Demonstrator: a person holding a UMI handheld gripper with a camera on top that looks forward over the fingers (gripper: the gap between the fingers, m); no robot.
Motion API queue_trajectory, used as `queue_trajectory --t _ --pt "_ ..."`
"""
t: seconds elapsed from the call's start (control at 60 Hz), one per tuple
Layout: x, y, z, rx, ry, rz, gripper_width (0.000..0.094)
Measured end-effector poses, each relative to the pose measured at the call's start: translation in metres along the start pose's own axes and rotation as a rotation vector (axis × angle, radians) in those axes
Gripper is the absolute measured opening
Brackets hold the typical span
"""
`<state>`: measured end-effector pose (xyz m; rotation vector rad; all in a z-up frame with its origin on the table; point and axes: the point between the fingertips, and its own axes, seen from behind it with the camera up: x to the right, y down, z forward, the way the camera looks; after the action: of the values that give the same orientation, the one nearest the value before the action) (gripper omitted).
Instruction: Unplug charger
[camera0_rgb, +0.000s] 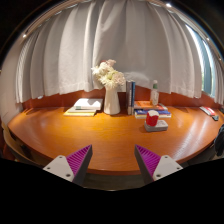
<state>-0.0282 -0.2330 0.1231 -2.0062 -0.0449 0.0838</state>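
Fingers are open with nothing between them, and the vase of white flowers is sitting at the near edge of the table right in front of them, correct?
Not quite. The gripper is open and empty, but the vase of white flowers stands at the far side of the table, near the curtain, well beyond the fingers. The gripper view shows this.

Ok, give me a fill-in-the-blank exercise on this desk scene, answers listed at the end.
1. The white vase holds white ____.
2. The gripper has its fingers ____, with nothing between them.
3. The small red object rests on a stack of ____.
4. Behind the wooden table hangs a pale ____.

Answers: flowers; open; books; curtain
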Motion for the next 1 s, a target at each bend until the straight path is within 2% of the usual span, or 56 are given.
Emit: queue_trajectory --t 0.133,0.3,0.55,0.683,0.717,0.767,0.833,1.0 --pt "0.034 0.013 0.018 -0.03 0.02 0.004 0.0858" --pt "0.115 0.023 0.084 -0.076 0.081 0.004 0.0859" --pt "0.199 -0.013 0.198 -0.067 0.109 0.013 0.0855" --pt "0.219 -0.037 0.247 -0.024 0.099 -0.023 0.0851" --pt "0.221 -0.042 0.256 -0.005 0.097 -0.032 0.0824" --pt "0.219 -0.05 0.268 0.027 0.076 -0.035 0.0731" --pt "0.218 -0.044 0.282 0.014 0.053 -0.042 0.0528" --pt "0.217 -0.04 0.284 -0.058 0.062 -0.013 0.0441"
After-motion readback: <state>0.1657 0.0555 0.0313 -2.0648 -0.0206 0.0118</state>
